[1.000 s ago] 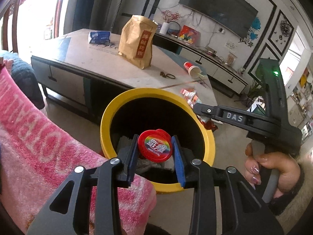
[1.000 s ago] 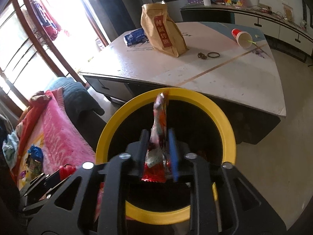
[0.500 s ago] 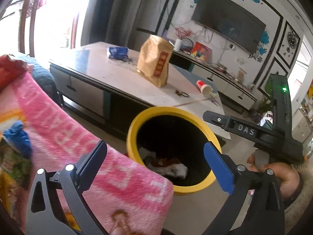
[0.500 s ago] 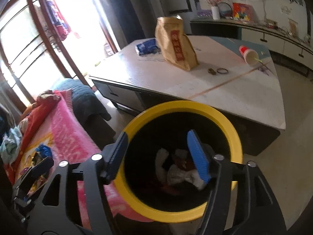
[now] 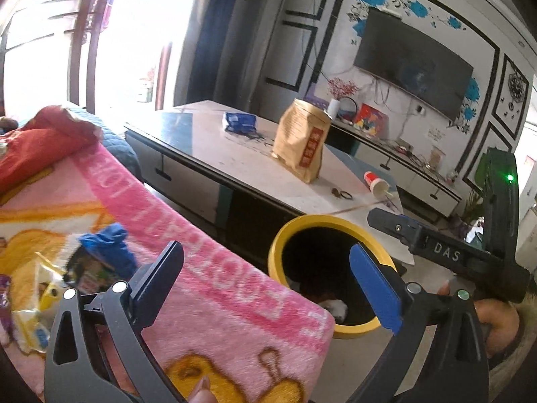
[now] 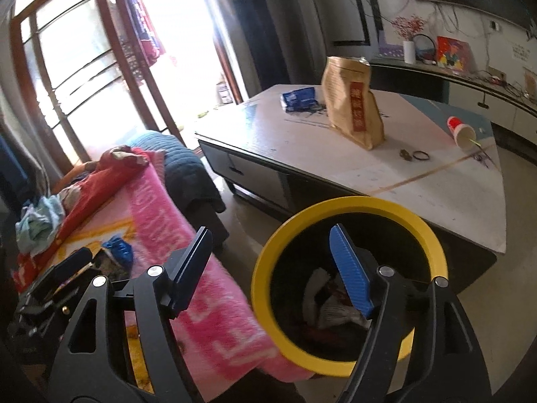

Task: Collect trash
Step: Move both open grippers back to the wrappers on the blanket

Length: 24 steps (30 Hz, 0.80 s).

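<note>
Fuzzy pink blanket point(image 5: 235, 288); glossy tabletop point(image 6: 419, 181); brown paper bag point(image 5: 300, 144)

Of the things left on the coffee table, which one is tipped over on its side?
The red-and-white paper cup near the table's far right edge; it lies with its open mouth showing, while the brown paper bag stands upright and the blue packet lies flat.

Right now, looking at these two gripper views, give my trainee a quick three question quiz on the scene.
1. True or false: the left gripper holds a piece of trash.
2. The red paper cup on the table: A upright, B lying on its side, C in the bin.
3. What colour is the rim of the trash bin?

Key: 1 false, its jaws stand wide with nothing between them. 2 B. 3 yellow.
</note>
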Each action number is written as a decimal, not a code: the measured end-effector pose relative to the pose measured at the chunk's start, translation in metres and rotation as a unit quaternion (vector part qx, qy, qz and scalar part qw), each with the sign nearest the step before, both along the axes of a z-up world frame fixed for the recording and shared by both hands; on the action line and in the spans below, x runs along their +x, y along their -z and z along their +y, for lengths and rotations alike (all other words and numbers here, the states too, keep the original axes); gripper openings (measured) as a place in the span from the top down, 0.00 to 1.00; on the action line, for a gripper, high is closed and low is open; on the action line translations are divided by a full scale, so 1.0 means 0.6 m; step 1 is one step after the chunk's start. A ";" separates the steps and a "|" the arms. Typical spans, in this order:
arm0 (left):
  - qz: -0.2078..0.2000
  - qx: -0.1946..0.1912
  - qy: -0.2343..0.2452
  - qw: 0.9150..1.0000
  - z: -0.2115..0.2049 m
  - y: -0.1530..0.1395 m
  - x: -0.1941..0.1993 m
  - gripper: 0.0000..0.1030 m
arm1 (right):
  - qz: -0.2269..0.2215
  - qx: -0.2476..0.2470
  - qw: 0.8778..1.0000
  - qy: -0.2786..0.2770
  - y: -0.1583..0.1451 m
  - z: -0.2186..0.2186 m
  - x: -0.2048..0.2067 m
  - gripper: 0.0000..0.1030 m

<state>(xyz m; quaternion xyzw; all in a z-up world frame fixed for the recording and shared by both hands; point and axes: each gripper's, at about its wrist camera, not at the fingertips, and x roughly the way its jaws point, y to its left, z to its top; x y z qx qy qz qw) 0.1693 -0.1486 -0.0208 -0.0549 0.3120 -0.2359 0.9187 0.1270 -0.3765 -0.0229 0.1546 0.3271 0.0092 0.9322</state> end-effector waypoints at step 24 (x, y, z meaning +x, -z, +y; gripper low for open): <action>-0.018 -0.009 -0.117 0.993 0.181 -0.023 -0.027 0.06 | -0.028 -0.004 0.995 -0.097 -0.026 0.150 -0.020 0.36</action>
